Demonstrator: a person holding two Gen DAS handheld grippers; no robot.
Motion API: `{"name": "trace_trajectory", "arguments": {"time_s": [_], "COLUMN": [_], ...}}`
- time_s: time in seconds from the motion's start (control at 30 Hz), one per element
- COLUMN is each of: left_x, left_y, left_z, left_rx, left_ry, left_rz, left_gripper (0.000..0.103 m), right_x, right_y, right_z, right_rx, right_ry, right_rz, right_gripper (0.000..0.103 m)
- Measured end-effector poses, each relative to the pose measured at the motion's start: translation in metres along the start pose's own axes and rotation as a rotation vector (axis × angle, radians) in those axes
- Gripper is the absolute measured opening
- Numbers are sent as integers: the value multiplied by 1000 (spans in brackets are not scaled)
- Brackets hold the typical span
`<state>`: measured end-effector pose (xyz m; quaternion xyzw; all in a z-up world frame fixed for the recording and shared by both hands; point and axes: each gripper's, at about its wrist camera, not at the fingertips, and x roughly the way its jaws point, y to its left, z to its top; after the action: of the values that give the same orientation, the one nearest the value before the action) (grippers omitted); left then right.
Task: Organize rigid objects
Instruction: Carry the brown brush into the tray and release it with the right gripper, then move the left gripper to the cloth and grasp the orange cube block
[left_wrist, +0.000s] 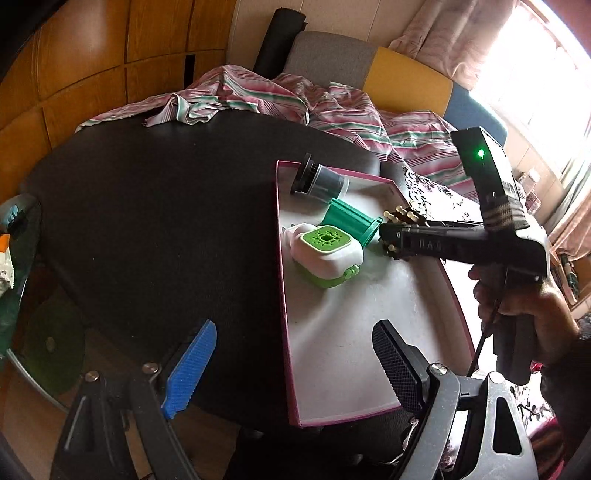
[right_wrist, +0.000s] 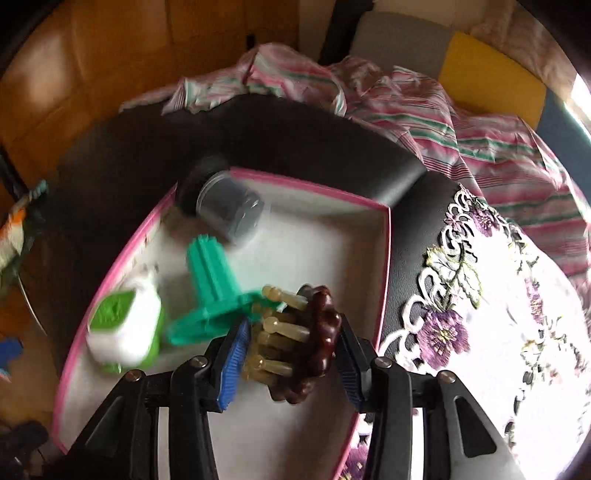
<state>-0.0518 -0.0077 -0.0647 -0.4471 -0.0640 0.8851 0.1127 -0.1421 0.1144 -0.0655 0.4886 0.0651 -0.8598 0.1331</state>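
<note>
Tray (right_wrist: 384, 258); massager (right_wrist: 314, 332) pegs leftward.

Daylight pours in from the window (left_wrist: 546, 74) at upper right, totally blown out. The embroidered cloth (right_wrist: 517, 314) is washed out by glare too. The right wrist view is motion-smeared, especially the green pieces (right_wrist: 210, 291). Heavy fisheye bending and dark corners in both views.

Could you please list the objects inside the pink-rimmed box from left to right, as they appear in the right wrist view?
White-and-green gadget → teal plastic piece → wooden massager with pale pegs, clamped in the right hand-held gripper. The clear jar lies farther back, above the teal plastic piece, so it is left out.
</note>
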Motion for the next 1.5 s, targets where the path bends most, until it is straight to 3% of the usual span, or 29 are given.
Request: {"name": "trace_trajectory", "arguments": {"time_s": [0.2,0.97,1.5], "left_x": [0,-17,-17], "left_y": [-2,-14,-24], "left_z": [0,-4,-7], "left_rx": [3,37,72], "left_ry": [-3,-36,-29], "left_rz": [3,28,24], "left_gripper": [87,87,87], "right_x": [-26,-86,-103], "right_y": [-5,0,-2], "right_z": [-6,-62,-77], "right_rx": [51,129,149], "right_ry": [-57,-154,-180], "right_rz": [41,38,35], "right_gripper": [62,63,63]}}
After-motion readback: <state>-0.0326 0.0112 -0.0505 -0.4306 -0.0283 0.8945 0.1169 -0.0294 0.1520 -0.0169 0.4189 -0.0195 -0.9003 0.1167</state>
